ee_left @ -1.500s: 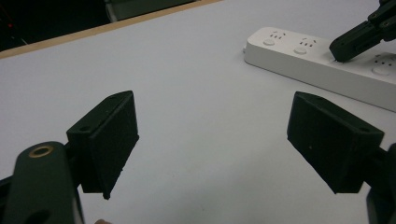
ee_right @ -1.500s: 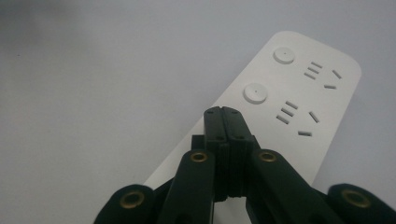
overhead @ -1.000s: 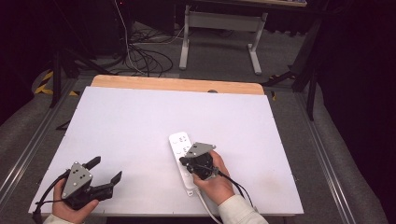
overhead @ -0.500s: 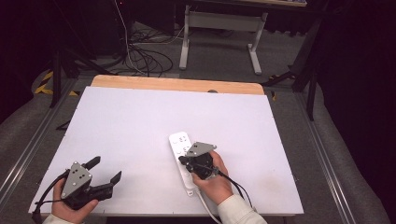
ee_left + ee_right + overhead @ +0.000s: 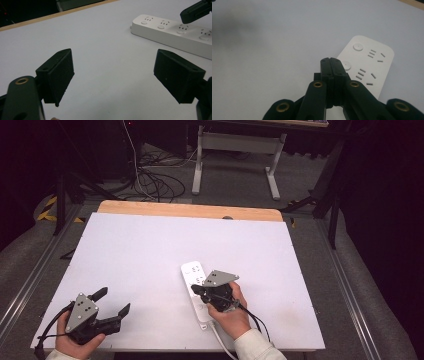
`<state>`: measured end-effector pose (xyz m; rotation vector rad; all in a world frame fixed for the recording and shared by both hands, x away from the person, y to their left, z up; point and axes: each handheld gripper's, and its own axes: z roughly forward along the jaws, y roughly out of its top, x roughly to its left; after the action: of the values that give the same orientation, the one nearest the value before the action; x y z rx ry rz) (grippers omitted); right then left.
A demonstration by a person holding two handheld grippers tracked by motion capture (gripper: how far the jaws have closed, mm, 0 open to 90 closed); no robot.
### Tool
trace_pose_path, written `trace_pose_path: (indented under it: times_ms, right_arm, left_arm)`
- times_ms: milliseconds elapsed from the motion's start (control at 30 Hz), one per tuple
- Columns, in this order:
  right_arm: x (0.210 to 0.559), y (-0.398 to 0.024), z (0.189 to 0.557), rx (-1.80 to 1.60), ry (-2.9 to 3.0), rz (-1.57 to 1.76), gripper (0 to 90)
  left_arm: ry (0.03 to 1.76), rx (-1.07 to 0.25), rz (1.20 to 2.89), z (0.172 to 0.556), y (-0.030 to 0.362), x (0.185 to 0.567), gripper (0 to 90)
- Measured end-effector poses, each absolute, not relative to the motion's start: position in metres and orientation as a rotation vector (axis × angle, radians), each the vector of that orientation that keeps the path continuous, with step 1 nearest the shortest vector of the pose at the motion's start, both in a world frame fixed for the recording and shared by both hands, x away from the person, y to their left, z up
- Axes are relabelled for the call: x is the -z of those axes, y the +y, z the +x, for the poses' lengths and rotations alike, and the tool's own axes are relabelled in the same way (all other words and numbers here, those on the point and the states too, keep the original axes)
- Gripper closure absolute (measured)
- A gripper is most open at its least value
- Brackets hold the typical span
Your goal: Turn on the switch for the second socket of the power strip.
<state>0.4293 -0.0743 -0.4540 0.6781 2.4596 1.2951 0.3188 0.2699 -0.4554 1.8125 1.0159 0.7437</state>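
White-topped table (image 5: pixel 150 250) with a wooden far edge. Grey carpeted floor (image 5: pixel 360 285) around it. Beyond, a dim room: tangled black cables (image 5: pixel 150 182) on the floor, white metal desk legs (image 5: pixel 235 142) at back.

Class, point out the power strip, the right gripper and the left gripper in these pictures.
power strip (image 5: pixel 192 271): high view, far end of its white top.
right gripper (image 5: pixel 331 65): right gripper view, closed jaw tips.
left gripper (image 5: pixel 113 72): left gripper view, midway between jaws.
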Motion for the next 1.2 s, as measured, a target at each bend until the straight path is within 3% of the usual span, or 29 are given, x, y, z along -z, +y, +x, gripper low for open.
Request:
trace_pose_path:
  times_ms: [767,1200]
  right_arm:
    - [0.425,-0.083,0.420,-1.369,2.403,0.609,79.5]
    - [0.415,-0.085,0.416,-1.464,2.376,0.572,46.8]
  left_arm:
    - [1.012,-0.750,1.816,0.320,0.270,0.455,16.9]
    - [1.016,-0.740,1.814,0.319,0.270,0.456,16.9]
